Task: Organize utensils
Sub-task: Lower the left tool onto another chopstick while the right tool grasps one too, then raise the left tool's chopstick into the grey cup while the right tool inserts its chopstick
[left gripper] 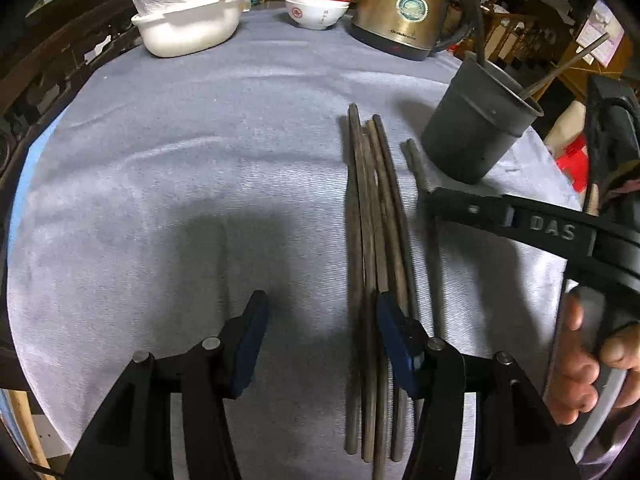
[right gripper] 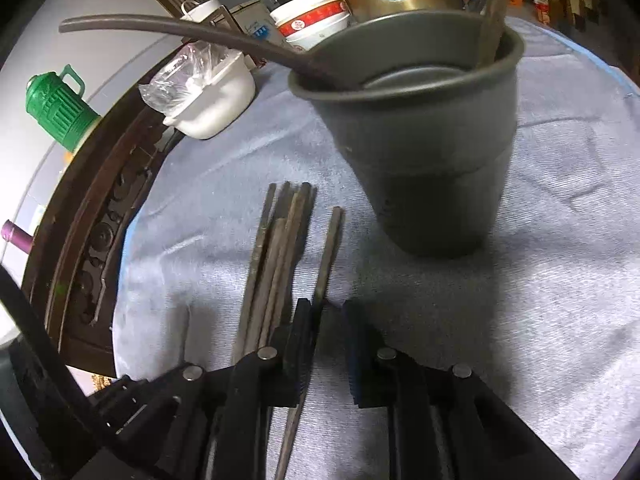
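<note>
Several dark chopsticks (left gripper: 372, 220) (right gripper: 272, 260) lie bundled side by side on the grey-blue cloth. A single chopstick (left gripper: 414, 160) (right gripper: 330, 248) lies apart, to their right. Behind it stands a dark grey cup (left gripper: 476, 132) (right gripper: 424, 152) with two chopsticks (left gripper: 568, 66) (right gripper: 180, 28) leaning in it. My left gripper (left gripper: 324, 320) is open, and its right finger sits over the bundle. My right gripper (right gripper: 326, 320) (left gripper: 430, 200) straddles the single chopstick. That stick lies against the left pad, with a gap to the right pad.
At the table's far side stand a white pot with a plastic bag (left gripper: 188, 28), stacked red-and-white bowls (left gripper: 318, 4) and a brass kettle (left gripper: 404, 8). A green flask (right gripper: 60, 108) stands beyond the dark wooden table edge (right gripper: 92, 220). A hand (left gripper: 580, 360) holds the right gripper.
</note>
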A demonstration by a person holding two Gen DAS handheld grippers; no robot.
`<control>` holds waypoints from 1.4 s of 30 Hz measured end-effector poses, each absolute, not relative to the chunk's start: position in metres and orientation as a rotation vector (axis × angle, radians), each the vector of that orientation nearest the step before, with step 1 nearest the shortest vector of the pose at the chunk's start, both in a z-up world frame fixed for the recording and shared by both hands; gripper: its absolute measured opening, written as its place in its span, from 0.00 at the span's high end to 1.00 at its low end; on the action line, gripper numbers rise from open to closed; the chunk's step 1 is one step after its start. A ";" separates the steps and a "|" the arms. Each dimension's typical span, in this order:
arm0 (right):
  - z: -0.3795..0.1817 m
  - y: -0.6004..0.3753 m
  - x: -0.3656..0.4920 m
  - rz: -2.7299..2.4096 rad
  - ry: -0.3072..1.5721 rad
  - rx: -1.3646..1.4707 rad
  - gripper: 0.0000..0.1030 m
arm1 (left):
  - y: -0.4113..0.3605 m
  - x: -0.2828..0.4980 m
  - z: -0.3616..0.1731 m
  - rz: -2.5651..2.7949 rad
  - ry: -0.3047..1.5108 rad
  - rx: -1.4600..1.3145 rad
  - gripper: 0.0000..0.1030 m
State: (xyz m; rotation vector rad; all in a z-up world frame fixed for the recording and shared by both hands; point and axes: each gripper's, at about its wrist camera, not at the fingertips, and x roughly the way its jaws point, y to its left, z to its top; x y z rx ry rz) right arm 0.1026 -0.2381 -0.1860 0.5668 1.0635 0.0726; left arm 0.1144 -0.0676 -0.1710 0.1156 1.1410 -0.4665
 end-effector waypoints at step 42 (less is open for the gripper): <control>-0.184 -0.245 0.088 0.045 1.204 0.485 0.87 | 0.004 0.115 -0.165 -0.427 1.286 -0.231 0.90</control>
